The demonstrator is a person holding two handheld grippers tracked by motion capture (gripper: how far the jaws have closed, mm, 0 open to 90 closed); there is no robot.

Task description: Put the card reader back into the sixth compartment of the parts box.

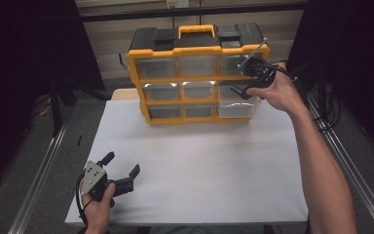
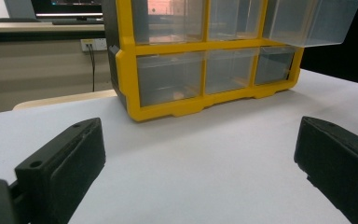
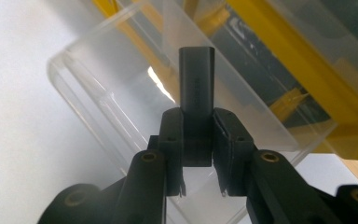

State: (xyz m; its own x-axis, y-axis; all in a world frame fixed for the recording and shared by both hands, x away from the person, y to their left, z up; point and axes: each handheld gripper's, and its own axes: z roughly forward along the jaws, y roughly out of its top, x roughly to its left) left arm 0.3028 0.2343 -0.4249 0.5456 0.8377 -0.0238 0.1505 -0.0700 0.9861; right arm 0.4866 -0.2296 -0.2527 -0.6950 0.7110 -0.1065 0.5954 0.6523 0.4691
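- Holding a small dark grey rectangular block (image 3: 196,77) between closed jaws, the right gripper (image 3: 196,154) is hovering over the clear plastic drawer (image 3: 135,116) pulled out of the middle row, right column, of the yellow-framed organiser cabinet with a black top (image 1: 197,73).
- Resting low near the front-left of the table, the left gripper (image 1: 121,173) is sitting with jaws wide apart and nothing between them, well apart from the cabinet.
- Judging the risk: the block is gripped near its lower end only, so it could be pivoting or slipping if the hand tilts; released off-centre, it may be striking the drawer's rim and bouncing onto the table.
- The drawer is hanging far out of its slot, so downward pressure could be tipping it or pulling it free; whether the block is inside the drawer's walls or just above them is probably not settled from these views.
- The flat white tabletop (image 1: 199,165) is looking smooth and bare, offering little to stop a dropped part from sliding.
- Dark curtains are flanking the station, with a pale wall and a wall socket (image 2: 94,44) behind.
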